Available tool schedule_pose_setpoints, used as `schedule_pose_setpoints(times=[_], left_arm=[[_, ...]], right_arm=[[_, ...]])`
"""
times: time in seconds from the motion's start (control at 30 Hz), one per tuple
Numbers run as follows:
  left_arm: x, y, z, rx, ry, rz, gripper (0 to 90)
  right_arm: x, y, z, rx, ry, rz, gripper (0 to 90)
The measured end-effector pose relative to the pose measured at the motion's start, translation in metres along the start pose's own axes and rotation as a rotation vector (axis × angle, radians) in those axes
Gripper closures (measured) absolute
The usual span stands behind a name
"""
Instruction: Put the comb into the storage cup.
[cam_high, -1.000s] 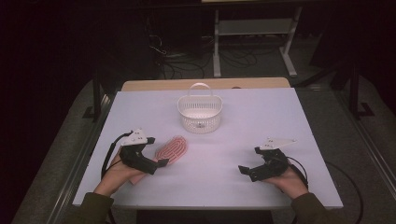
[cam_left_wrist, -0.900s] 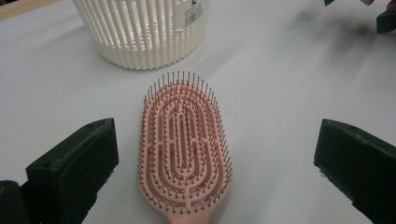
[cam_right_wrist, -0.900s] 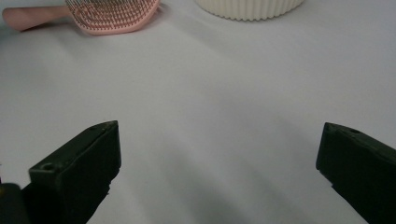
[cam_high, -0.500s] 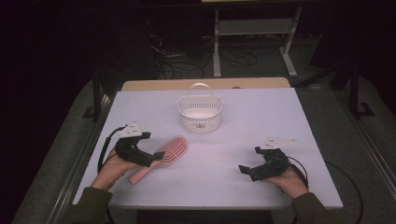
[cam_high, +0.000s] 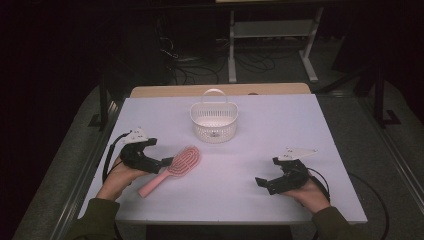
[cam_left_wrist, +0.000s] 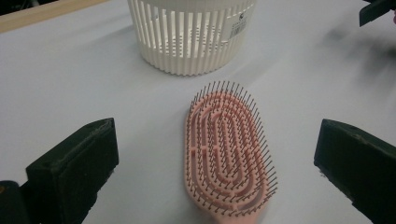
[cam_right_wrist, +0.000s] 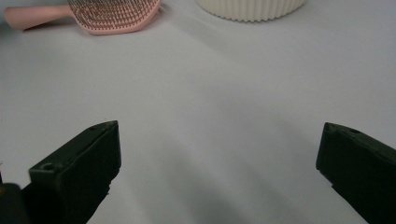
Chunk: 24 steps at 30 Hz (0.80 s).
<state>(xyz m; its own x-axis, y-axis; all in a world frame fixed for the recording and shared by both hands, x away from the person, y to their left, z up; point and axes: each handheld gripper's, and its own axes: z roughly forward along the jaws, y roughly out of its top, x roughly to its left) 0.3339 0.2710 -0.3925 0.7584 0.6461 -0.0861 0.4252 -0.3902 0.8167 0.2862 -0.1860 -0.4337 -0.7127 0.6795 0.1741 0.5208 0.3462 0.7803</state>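
A pink hairbrush (cam_high: 172, 167) lies bristles up on the white table (cam_high: 280, 125), handle toward the front left. My left gripper (cam_high: 161, 160) sits just left of it, open; in the left gripper view the brush head (cam_left_wrist: 229, 154) lies on the table between the wide-apart jaws, touching neither. A white slatted basket (cam_high: 214, 121) with a handle stands upright behind the brush, also close ahead as the basket (cam_left_wrist: 191, 32) in the left gripper view. My right gripper (cam_high: 266, 174) rests open at the front right, nothing between its jaws (cam_right_wrist: 219, 128).
In the right gripper view the hairbrush (cam_right_wrist: 107, 14) and the basket's base (cam_right_wrist: 252, 7) lie far ahead across bare table. A wooden strip (cam_high: 220, 90) edges the table's far side. Cables and a metal stand (cam_high: 270, 35) are on the dark floor beyond.
My left gripper has drawn back to the left, off the brush handle, which now lies uncovered. The brush stays about where it was. The right gripper has barely moved.
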Motion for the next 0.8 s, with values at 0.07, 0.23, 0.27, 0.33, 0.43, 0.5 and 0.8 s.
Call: schedule_pose_setpoints(times=[0.07, 0.23, 0.27, 0.33, 0.43, 0.5, 0.8], left_arm=[[0.0, -0.0008, 0.0002, 0.011, 0.007, 0.005, 0.0], [-0.0008, -0.0028, 0.0015, 0.037, 0.025, 0.01, 0.0], [-0.0009, -0.0029, 0.0015, 0.039, 0.026, 0.009, 0.0], [-0.0014, -0.003, 0.0016, 0.047, 0.032, 0.008, 0.0], [-0.0028, -0.0037, 0.0017, 0.056, 0.042, 0.006, 0.0], [-0.0038, -0.0046, 0.002, 0.067, 0.044, 0.003, 0.0], [-0.0071, -0.0086, 0.0021, 0.097, 0.066, -0.002, 0.0]], right_arm=[[0.0, 0.0, 0.0001, 0.001, 0.0, -0.001, 0.0], [-0.0001, 0.0001, 0.0003, 0.002, -0.001, -0.001, 0.0], [-0.0003, 0.0, 0.0004, 0.002, -0.001, -0.001, 0.0], [-0.0004, 0.0, 0.0004, 0.001, -0.002, -0.002, 0.0], [-0.0001, 0.0001, 0.0005, 0.003, -0.001, -0.003, 0.0], [-0.0001, 0.0, 0.0005, 0.002, -0.001, -0.002, 0.0], [-0.0002, 0.0001, 0.0001, 0.001, -0.002, 0.0, 0.0]])
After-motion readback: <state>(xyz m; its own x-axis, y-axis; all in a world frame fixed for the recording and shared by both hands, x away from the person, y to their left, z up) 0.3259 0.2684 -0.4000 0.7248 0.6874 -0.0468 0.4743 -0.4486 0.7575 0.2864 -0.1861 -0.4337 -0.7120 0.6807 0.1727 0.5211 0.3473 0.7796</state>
